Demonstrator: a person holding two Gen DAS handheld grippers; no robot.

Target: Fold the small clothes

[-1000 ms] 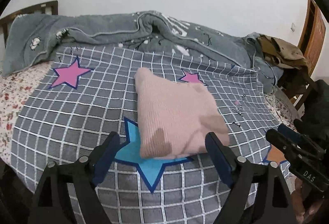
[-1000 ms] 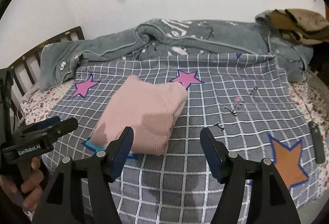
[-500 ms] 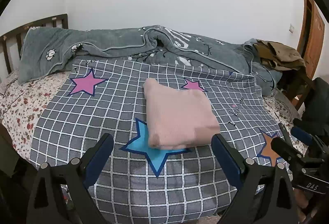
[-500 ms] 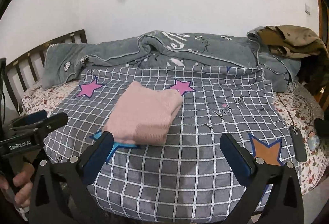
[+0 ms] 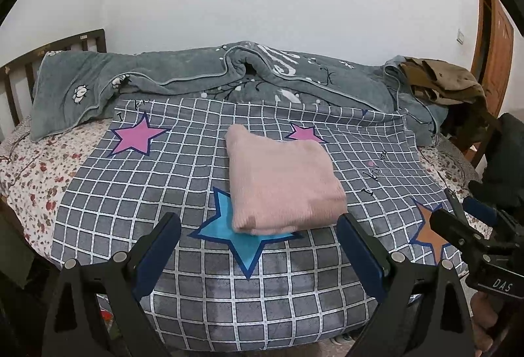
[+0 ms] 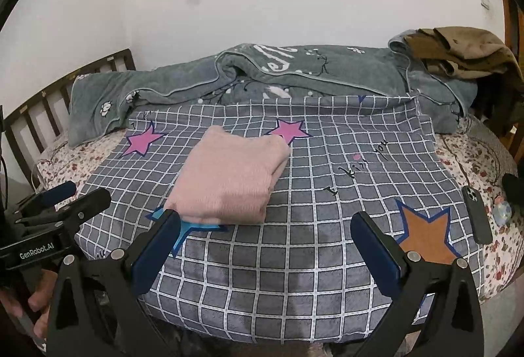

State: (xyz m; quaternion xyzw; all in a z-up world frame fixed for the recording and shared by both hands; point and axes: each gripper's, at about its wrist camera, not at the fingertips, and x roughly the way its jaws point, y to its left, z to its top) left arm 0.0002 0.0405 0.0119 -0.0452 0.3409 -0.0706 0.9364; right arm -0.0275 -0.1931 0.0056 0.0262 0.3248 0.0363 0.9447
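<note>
Checked blanket (image 6: 294,245); left tool (image 6: 65,203) label "GenRobot.AI"; right tool (image 5: 465,226) "DAS".

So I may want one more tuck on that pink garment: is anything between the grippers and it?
Nothing visible. Only bare checked blanket lies between the folded pink garment and the open left gripper and right gripper.

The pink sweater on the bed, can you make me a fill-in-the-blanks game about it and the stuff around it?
1. The folded pink sweater partly covers a ____ star.
2. The checked blanket has two small stars coloured ____.
3. The black phone lies to the right of the ____ star.
4. Both tools are ____, with nothing held.

Missing words: blue; pink; orange; open
</note>
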